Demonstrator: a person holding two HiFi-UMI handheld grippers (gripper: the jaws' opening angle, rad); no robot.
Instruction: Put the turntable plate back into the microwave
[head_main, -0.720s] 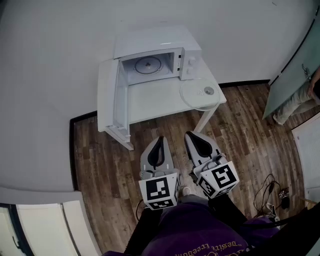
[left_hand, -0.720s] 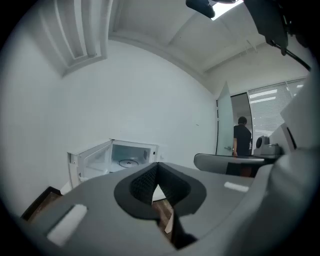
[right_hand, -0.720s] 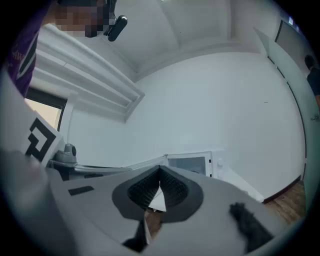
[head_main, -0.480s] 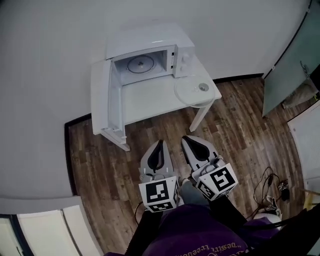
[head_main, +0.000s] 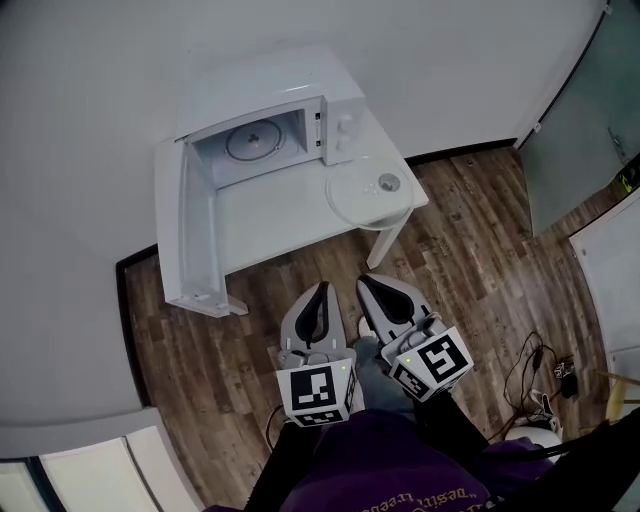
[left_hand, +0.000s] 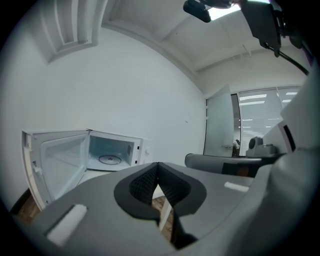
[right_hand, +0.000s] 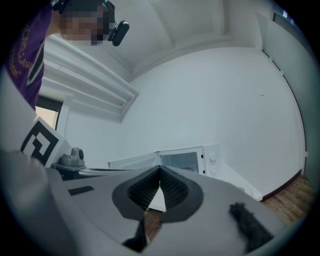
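Note:
A white microwave (head_main: 335, 120) stands on a white table (head_main: 280, 220) with its door (head_main: 185, 235) swung wide to the left; a roller ring (head_main: 252, 141) lies in its cavity. The clear glass turntable plate (head_main: 365, 190) rests on the table's right corner, in front of the oven. My left gripper (head_main: 318, 295) and right gripper (head_main: 385, 290) hang side by side over the wood floor, well short of the table, both shut and holding nothing. The open oven (left_hand: 107, 152) shows in the left gripper view, and the microwave (right_hand: 185, 161) also in the right gripper view.
A white wall runs behind the table, with dark skirting along the wood floor (head_main: 480, 250). Cables (head_main: 535, 375) lie on the floor at the right. A glass door (head_main: 585, 110) stands at the far right.
The head view has shifted: the table and microwave have slid left and slightly down in the picture. The person at the right edge is out of view. Both grippers have kept their places and stay shut.

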